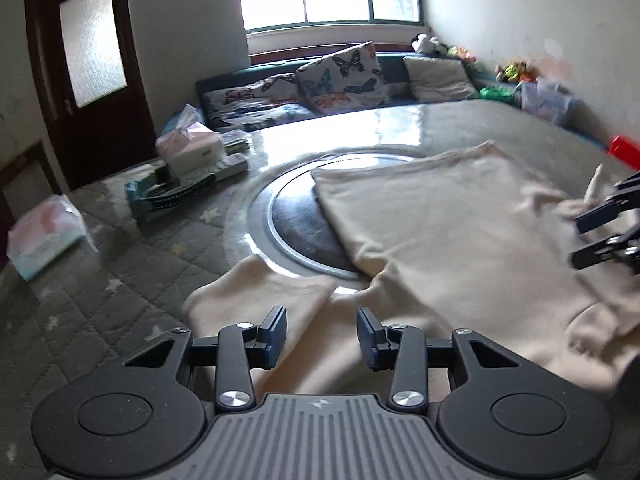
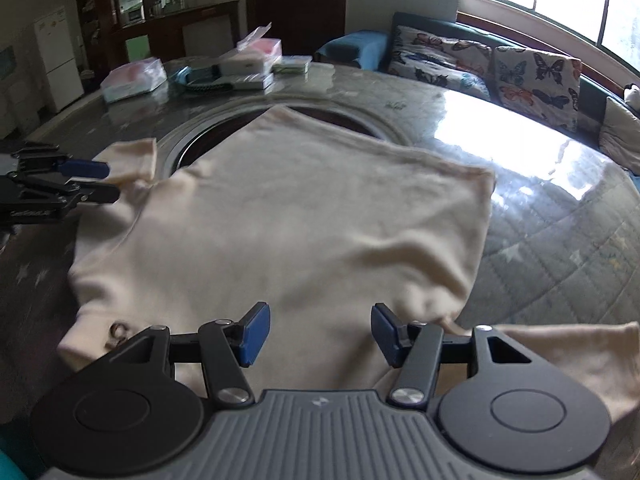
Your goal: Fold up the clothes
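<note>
Quilted grey table cover (image 2: 560, 240) carries a cream shirt (image 2: 300, 220), spread flat across the round inset turntable (image 1: 288, 216), with 1 sleeve (image 1: 256, 292) extending beside the left gripper (image 1: 322, 338). Left gripper jaws stand apart above that sleeve, holding nothing. Right gripper (image 2: 320, 334) jaws stand apart over the shirt body near the other sleeve (image 2: 580, 352). Judged handling: light, soft, limp knit; it will sag and wrinkle. Pinch at a sleeve cuff or hem corner, through both layers.
</note>
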Action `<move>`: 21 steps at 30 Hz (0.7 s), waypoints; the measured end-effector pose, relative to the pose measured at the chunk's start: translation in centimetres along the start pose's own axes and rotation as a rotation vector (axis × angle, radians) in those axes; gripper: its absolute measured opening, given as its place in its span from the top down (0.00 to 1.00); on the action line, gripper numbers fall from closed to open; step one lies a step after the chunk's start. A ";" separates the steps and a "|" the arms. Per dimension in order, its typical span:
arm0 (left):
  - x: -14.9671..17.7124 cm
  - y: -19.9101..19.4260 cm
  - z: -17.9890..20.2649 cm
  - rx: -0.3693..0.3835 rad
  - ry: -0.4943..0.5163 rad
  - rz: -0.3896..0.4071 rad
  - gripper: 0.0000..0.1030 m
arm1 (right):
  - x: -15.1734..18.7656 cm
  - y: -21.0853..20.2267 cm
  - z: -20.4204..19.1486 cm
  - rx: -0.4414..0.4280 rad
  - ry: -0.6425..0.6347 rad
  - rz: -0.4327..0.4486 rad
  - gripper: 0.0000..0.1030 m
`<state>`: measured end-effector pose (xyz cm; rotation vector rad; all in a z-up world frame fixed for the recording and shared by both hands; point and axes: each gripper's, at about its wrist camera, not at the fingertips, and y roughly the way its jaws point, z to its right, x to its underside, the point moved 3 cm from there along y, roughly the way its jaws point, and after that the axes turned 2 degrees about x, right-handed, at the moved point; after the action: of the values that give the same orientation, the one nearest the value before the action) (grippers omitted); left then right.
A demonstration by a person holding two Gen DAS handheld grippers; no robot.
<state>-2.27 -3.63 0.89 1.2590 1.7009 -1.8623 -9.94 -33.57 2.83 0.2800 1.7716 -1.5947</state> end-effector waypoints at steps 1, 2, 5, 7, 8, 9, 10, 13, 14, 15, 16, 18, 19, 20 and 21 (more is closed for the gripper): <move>0.1 0.3 -0.2 -0.011 -0.001 -0.002 0.59 | 0.2 0.0 -0.2 -0.002 0.000 -0.004 0.44; 0.1 0.6 -0.4 -0.019 -0.009 -0.005 0.60 | 0.5 0.0 -0.2 0.000 0.004 -0.003 0.44; 0.1 1.4 -1.2 -0.052 -0.025 -0.013 0.75 | 0.7 -0.2 -0.2 0.002 0.020 0.000 0.42; 0.0 1.6 -1.7 -0.075 -0.030 -0.005 0.89 | 0.8 -0.2 -0.2 0.003 0.026 0.000 0.42; -0.1 1.4 -2.2 -0.090 -0.049 0.009 0.94 | 0.9 -0.2 -0.2 0.004 0.027 0.000 0.42; -0.1 1.0 -2.9 -0.111 -0.079 0.027 0.96 | 0.8 -0.2 -0.3 0.005 0.028 0.000 0.42; -0.1 0.5 -3.7 -0.131 -0.110 0.046 0.96 | 0.8 -0.2 -0.3 0.006 0.028 0.000 0.42; 0.2 -1.5 -6.9 -0.183 -0.264 0.120 0.97 | 0.9 -0.2 -0.3 0.006 0.026 -0.001 0.41; 0.6 -2.2 -8.0 -0.198 -0.312 0.134 0.97 | 0.9 -0.2 -0.3 0.006 0.025 -0.002 0.41; 1.1 -2.8 -9.0 -0.213 -0.361 0.147 0.97 | 0.9 -0.2 -0.3 0.006 0.024 -0.003 0.40; 1.6 -3.5 -10.1 -0.228 -0.409 0.160 0.97 | 0.9 -0.2 -0.3 0.006 0.022 -0.004 0.40; 2.8 -4.0 -11.8 -0.250 -0.472 0.151 0.97 | 0.9 -0.2 -0.3 0.006 0.021 -0.005 0.40; 3.5 -4.1 -12.5 -0.252 -0.503 0.137 0.97 | 0.8 -0.2 -0.3 0.006 0.020 -0.005 0.40; 4.1 -4.1 -13.2 -0.254 -0.533 0.124 0.97 | 0.7 -0.3 -0.4 0.004 0.016 -0.002 0.40; 4.6 -4.0 -13.7 -0.251 -0.558 0.112 0.97 | 0.6 -0.5 -0.6 0.001 0.010 0.002 0.40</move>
<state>-2.55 11.32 1.27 0.6395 1.4596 -1.6630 -10.89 -33.27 2.76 0.2903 1.7772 -1.5953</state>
